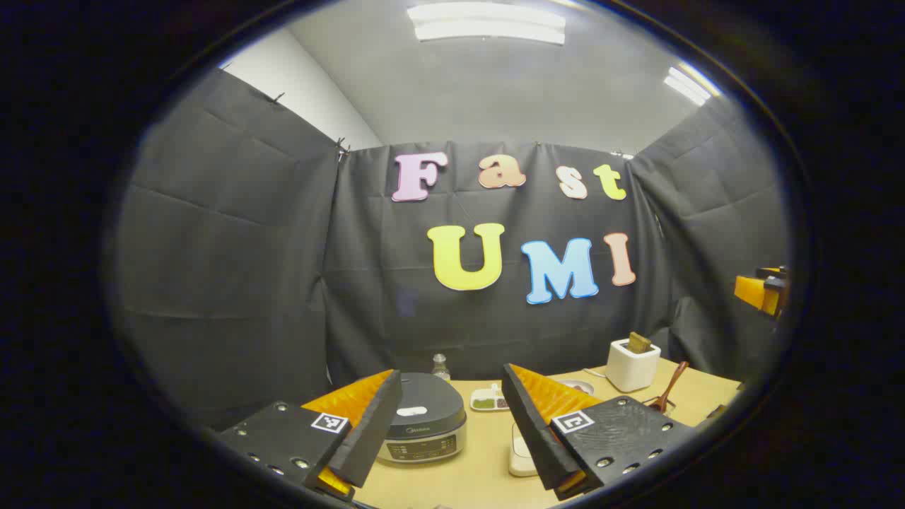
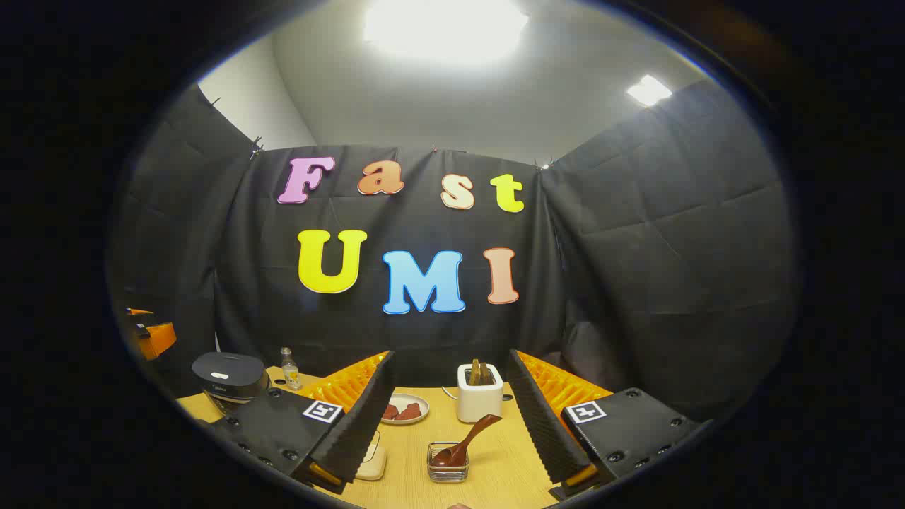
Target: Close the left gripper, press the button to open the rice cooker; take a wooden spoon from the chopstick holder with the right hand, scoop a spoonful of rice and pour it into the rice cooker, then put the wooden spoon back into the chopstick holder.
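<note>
In the left gripper view, the left gripper (image 1: 450, 424) sits at the bottom centre of the frame with its two fingers spread wide apart, holding nothing. Between and behind them, on the wooden table (image 1: 481, 466), stands the rice cooker (image 1: 423, 418) with its lid down, low and slightly left of centre. A small bottle (image 1: 440, 366) stands behind it against the booth wall, and a small tray (image 1: 489, 400) lies just right of the cooker. A pale container (image 1: 520, 456) is partly hidden behind the right finger. Toward the lower right stands the white chopstick holder (image 1: 631, 363) with wooden pieces poking from its top, and right of it the wooden spoon (image 1: 668, 389) leans with its handle up. At the right edge of the frame, part of the right gripper (image 1: 762, 290) shows, too little to tell its state. In the right gripper view, the right gripper (image 2: 452, 417) has its fingers apart and empty at the bottom centre. Between them, the chopstick holder (image 2: 479, 396) stands at centre, and below it the wooden spoon (image 2: 466, 442) rests bowl-down in a small clear rice container (image 2: 447, 463). A plate (image 2: 404, 410) lies left of the holder, the bottle (image 2: 288, 369) and the closed rice cooker (image 2: 228, 382) farther lower left.
</note>
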A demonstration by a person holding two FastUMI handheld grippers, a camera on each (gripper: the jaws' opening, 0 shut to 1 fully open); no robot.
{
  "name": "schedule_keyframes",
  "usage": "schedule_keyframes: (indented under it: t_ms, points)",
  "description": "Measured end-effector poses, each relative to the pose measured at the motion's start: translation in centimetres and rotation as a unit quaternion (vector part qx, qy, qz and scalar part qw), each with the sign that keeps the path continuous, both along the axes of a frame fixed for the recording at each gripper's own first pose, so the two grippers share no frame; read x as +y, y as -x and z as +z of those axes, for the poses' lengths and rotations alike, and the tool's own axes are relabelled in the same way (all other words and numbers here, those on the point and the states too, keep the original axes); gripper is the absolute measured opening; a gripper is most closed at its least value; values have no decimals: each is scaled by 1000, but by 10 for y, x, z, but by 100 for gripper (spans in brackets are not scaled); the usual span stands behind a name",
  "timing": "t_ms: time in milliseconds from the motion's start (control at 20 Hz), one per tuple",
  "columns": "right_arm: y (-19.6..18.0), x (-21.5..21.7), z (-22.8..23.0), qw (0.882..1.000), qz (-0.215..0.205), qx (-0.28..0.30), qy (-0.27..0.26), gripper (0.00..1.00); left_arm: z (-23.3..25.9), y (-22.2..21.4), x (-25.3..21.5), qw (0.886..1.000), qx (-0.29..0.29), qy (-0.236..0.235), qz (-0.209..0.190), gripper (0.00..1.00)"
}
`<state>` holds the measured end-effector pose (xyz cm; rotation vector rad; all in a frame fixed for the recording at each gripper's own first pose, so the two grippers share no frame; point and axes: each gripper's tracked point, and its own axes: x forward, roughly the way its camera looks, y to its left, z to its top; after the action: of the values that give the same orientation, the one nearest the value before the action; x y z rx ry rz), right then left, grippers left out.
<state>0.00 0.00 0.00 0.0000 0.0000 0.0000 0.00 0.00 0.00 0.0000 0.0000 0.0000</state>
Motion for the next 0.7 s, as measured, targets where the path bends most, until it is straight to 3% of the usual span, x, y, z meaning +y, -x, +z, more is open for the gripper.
schedule_keyframes:
  t_ms: [700]
  points:
    - [-1, -7, 2, 1000, 3, 0, 8, 99, 3, 0, 2, 1000, -4, -5, 6, 87]
